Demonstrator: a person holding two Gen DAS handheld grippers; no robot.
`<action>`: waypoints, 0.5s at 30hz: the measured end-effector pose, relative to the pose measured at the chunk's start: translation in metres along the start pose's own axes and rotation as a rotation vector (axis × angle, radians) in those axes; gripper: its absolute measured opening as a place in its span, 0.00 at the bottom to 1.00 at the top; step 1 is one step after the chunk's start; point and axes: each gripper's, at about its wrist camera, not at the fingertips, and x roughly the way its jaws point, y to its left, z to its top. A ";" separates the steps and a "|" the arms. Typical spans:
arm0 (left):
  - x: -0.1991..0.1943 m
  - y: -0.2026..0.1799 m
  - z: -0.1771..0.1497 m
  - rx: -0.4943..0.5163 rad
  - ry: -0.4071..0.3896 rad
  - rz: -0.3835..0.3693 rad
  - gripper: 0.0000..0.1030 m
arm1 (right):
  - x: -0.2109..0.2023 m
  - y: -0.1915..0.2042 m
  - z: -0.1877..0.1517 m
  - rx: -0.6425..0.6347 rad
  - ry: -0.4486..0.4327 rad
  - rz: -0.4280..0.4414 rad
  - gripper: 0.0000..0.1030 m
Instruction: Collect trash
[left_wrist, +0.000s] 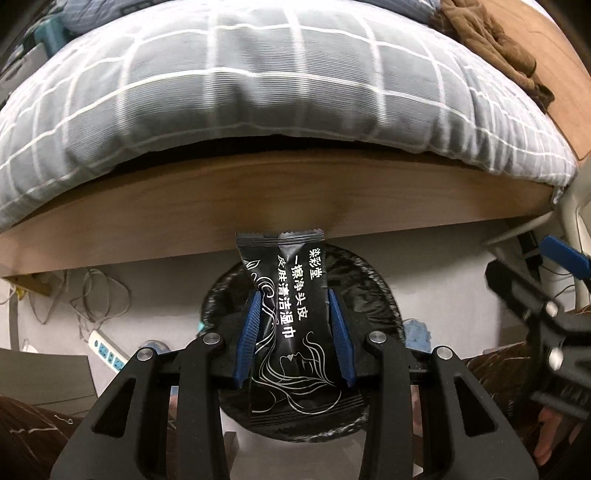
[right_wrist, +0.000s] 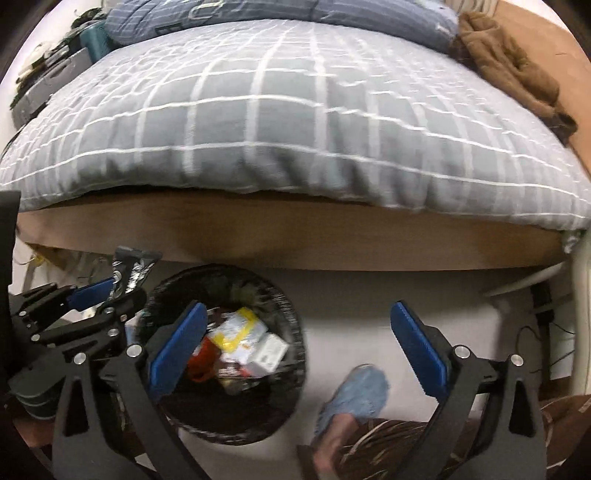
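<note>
My left gripper is shut on a black wet-wipe packet with white Chinese lettering, held upright above the black-lined trash bin. In the right wrist view the same left gripper and the packet show at the bin's left rim. The bin holds several wrappers and boxes. My right gripper is open and empty, above the bin's right side and the floor.
A bed with a grey checked quilt and wooden side board stands behind the bin. A power strip and cables lie on the floor at left. A foot in a blue slipper is right of the bin.
</note>
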 end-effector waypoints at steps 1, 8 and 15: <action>0.002 -0.004 0.000 0.005 0.000 0.000 0.36 | 0.000 -0.008 -0.001 0.025 0.003 -0.002 0.93; 0.007 -0.010 -0.005 0.015 -0.021 0.038 0.60 | 0.007 -0.018 -0.005 0.052 0.029 0.008 0.93; -0.004 -0.001 -0.004 -0.014 -0.063 0.081 0.89 | 0.001 0.003 -0.003 0.014 -0.006 0.030 0.93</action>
